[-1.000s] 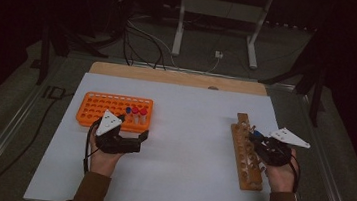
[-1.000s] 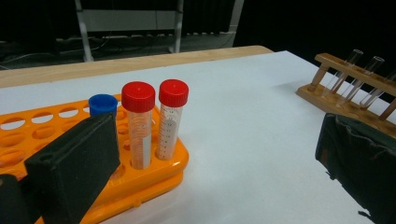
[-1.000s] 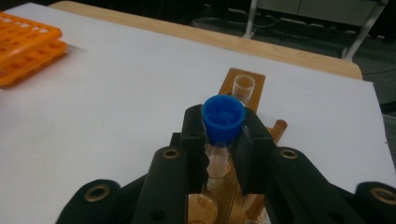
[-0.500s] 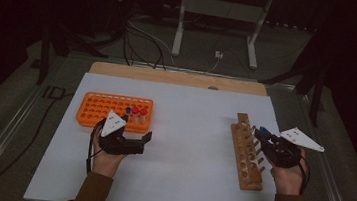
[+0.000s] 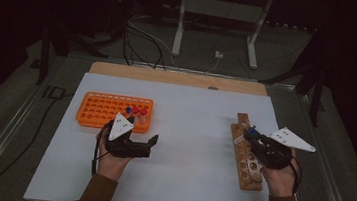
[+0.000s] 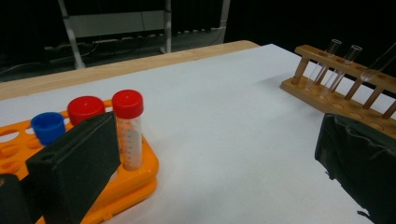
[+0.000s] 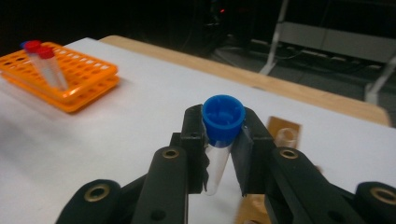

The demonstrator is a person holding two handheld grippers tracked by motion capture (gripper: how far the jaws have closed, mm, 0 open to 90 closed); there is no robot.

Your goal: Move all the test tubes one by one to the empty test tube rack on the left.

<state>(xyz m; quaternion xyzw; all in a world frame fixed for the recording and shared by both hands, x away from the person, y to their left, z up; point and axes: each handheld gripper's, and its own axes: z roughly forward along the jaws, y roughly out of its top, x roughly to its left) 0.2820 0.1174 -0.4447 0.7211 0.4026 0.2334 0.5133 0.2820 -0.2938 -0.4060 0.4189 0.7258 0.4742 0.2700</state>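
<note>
My right gripper (image 7: 223, 140) clamps a blue-capped clear plastic tube (image 7: 221, 135) — unlabelled; my left gripper (image 6: 210, 168) gapes wide, empty.

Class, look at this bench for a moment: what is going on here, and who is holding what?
A person works at a white table with a hand-held tool in each hand. The right tool is shut on a blue-capped test tube above the wooden rack, which holds clear glass tubes. The left tool is open and holds nothing, beside the orange rack, where two red-capped tubes and a blue-capped one stand.
</note>
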